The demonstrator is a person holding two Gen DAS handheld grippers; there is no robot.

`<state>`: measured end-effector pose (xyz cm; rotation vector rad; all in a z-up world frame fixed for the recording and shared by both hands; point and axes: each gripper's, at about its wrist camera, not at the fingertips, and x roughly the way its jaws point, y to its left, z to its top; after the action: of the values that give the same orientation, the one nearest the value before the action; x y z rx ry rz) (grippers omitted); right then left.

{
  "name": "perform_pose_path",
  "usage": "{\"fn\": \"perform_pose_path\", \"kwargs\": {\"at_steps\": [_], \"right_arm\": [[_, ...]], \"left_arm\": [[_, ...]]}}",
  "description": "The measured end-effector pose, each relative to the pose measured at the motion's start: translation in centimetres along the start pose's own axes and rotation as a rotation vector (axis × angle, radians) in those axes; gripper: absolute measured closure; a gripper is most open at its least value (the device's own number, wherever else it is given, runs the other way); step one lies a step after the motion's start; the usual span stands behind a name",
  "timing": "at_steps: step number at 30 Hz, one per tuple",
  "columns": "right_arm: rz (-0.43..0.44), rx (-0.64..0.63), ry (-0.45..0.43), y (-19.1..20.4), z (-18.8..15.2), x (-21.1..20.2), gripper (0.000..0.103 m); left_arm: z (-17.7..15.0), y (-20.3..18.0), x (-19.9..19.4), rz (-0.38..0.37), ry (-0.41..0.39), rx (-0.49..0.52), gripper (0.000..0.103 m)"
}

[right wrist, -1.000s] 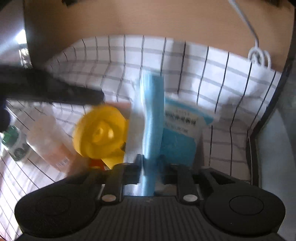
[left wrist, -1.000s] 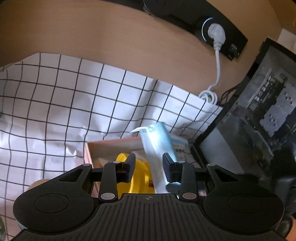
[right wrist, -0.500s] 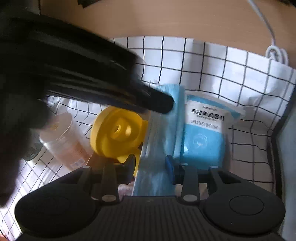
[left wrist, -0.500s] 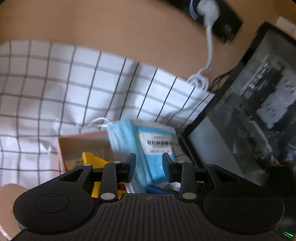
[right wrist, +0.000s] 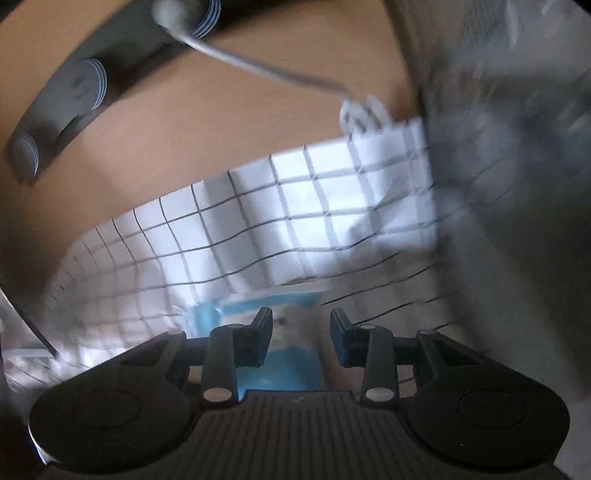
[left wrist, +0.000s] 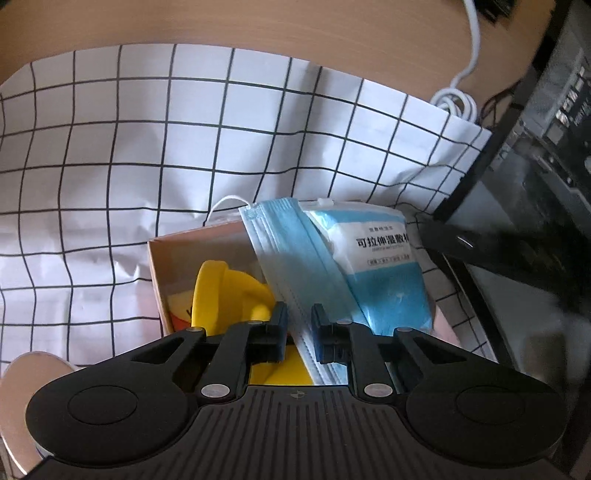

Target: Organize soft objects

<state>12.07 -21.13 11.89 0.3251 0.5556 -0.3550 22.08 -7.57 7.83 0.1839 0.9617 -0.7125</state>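
In the left wrist view my left gripper (left wrist: 298,325) is shut on a stack of light blue face masks (left wrist: 295,258), whose far end leans over a tan cardboard box (left wrist: 177,243). A yellow rubber duck (left wrist: 229,295) sits in the box. A blue and white packet with printed text (left wrist: 380,266) lies right of the masks. The right wrist view is blurred: my right gripper (right wrist: 301,338) is open above the blue packet (right wrist: 284,365) and holds nothing.
A white cloth with a black grid (left wrist: 147,147) covers the wooden table (left wrist: 221,22). A black monitor (left wrist: 535,166) stands at the right. A white cable (left wrist: 458,96) coils behind the cloth. A pinkish round lid (left wrist: 33,398) shows at lower left.
My right gripper let go of the masks, opened and swung up and away. My left gripper moved in and closed on the mask stack.
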Motion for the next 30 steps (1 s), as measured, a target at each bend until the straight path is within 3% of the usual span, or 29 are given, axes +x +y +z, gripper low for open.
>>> {"fn": "perform_pose_path", "kwargs": {"at_steps": [2,6,9,12,17,19,26,30], "right_arm": [[0.044,0.051,0.078,-0.2,0.3,2.6,0.078],[0.065,-0.012,0.117,1.5,-0.2,4.9,0.077],[0.083,0.021,0.151,0.9,-0.4,5.8,0.077],[0.093,0.046,0.151,0.3,-0.5,5.0,0.074],[0.059,-0.083,0.066,2.8,-2.0,-0.1,0.069],[0.061,-0.119,0.081,4.0,-3.0,-0.9,0.065],[-0.177,-0.251,0.170,7.2,-5.5,3.0,0.064],[-0.213,-0.270,0.167,7.5,-6.4,2.1,0.063]], "left_arm": [[-0.1,-0.2,0.0,0.006,0.001,0.024,0.085],[-0.1,-0.2,0.2,0.006,0.011,0.031,0.085],[-0.1,0.1,0.0,-0.010,0.010,-0.003,0.086],[-0.6,0.3,-1.0,-0.048,-0.005,-0.042,0.086],[-1.9,1.5,-4.6,-0.102,-0.083,-0.074,0.085],[-2.6,2.0,-6.3,-0.122,-0.113,-0.080,0.085],[-7.5,4.0,-12.0,-0.174,-0.170,-0.048,0.085],[-11.7,5.5,-12.9,-0.125,-0.171,-0.083,0.085]]}}
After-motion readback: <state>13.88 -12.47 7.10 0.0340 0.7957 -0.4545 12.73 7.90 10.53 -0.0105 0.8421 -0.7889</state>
